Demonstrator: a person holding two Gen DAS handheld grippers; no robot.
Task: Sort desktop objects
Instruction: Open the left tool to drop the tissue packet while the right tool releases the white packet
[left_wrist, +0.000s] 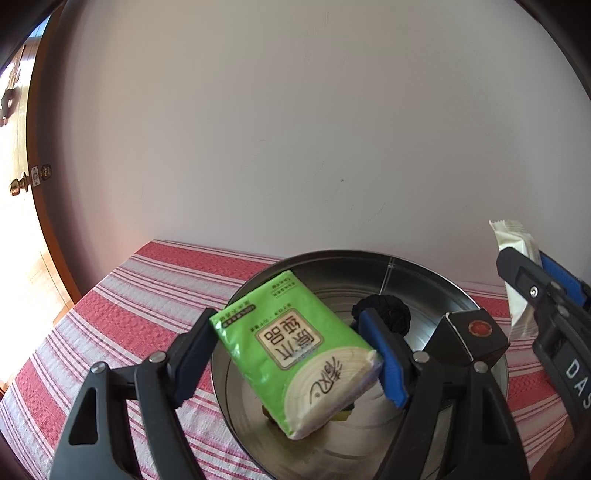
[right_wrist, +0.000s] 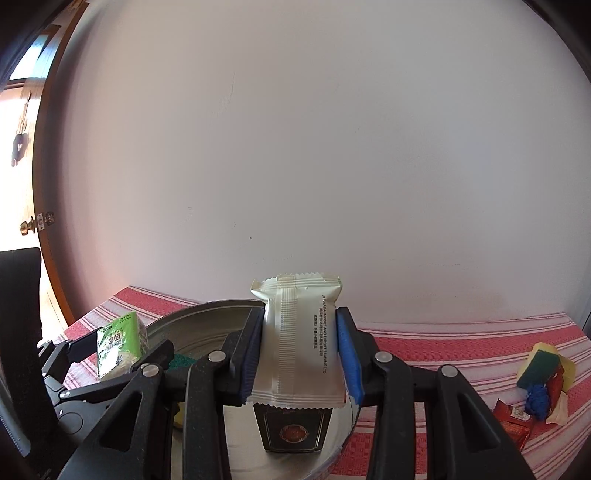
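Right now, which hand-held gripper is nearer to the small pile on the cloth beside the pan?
Right. The right hand-held gripper, shut on a white packet, is over the pan, next to the pile. The left hand-held gripper is farther, over the pan's other side.

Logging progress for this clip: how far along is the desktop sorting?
Done: black hair scrunchie and black box sit in the round metal tray. In hand: left gripper holds the green tissue pack, right gripper the white snack packet, both above the tray. Left: sponge-and-sachet pile on the striped cloth.
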